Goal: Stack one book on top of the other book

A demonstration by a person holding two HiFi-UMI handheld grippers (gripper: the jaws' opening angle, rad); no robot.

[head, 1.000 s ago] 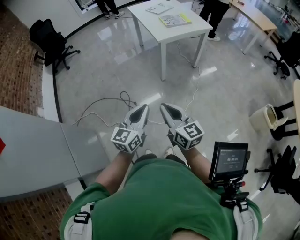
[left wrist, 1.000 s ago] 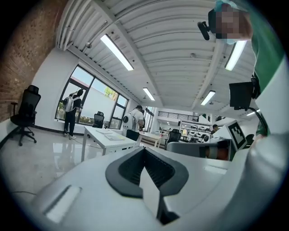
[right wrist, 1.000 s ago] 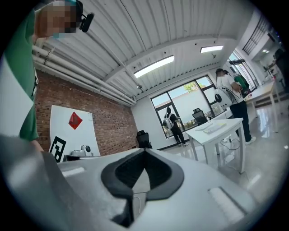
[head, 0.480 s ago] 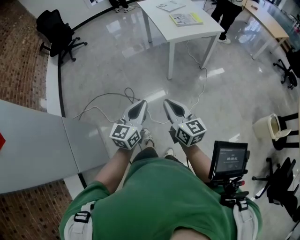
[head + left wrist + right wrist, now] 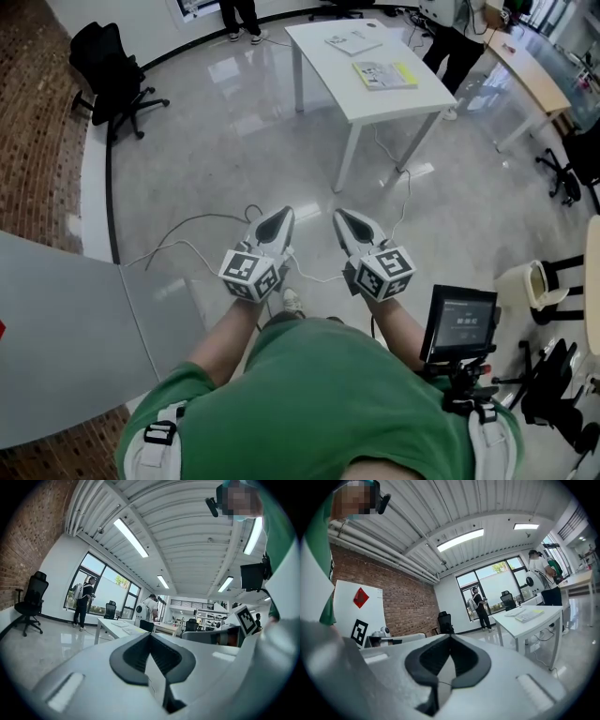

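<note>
Jaws shut L & R; yellow-edged bk, pale bk apart.

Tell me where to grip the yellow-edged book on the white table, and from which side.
Likely its nearest edge, coming in level from this side. The yellow-edged book lies flat toward the near end of the white table, apart from the other book, so only a thin edge offers the jaws a pinch.
</note>
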